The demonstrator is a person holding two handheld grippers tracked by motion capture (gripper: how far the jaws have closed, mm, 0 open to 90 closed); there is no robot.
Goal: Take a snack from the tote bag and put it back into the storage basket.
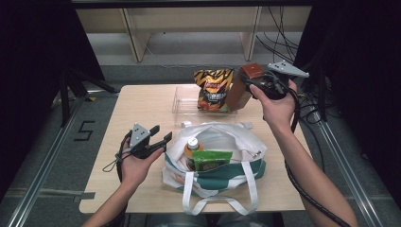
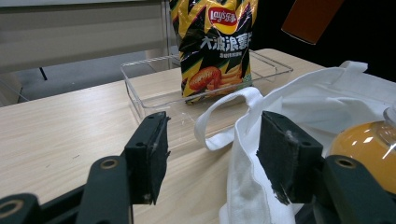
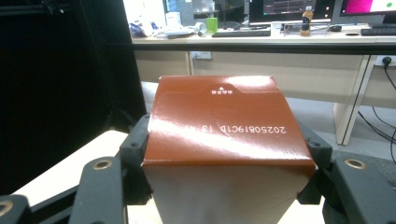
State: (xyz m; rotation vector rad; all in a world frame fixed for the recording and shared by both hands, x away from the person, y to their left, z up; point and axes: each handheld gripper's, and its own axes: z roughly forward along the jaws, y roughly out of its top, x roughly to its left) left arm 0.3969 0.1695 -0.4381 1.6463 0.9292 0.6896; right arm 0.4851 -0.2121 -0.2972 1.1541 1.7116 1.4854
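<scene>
My right gripper (image 1: pixel 257 87) (image 3: pixel 229 140) is shut on a brown carton (image 1: pixel 241 90) (image 3: pixel 224 126), held tilted above the right end of a clear plastic tray (image 1: pixel 182 106) (image 2: pixel 140 88). A yellow-and-black chips bag (image 1: pixel 213 90) (image 2: pixel 215 46) stands upright in that tray. Left of a white-and-green tote bag (image 1: pixel 222 175) (image 2: pixel 317 98), my left gripper (image 1: pixel 161 135) (image 2: pixel 212 154) is open with nothing gripped; the bag's rim and a white handle lie just beyond its jaws. Inside the bag are an orange bottle (image 1: pixel 193 145) (image 2: pixel 364 149) and a green packet (image 1: pixel 212 160).
The wooden table (image 1: pixel 137 109) has bare surface on its left half. The tote's white straps (image 1: pixel 222 203) hang over the front edge. Black curtains stand at both sides, and cables (image 1: pixel 307 109) trail off the right edge. Desks with monitors (image 3: pixel 289 18) stand behind.
</scene>
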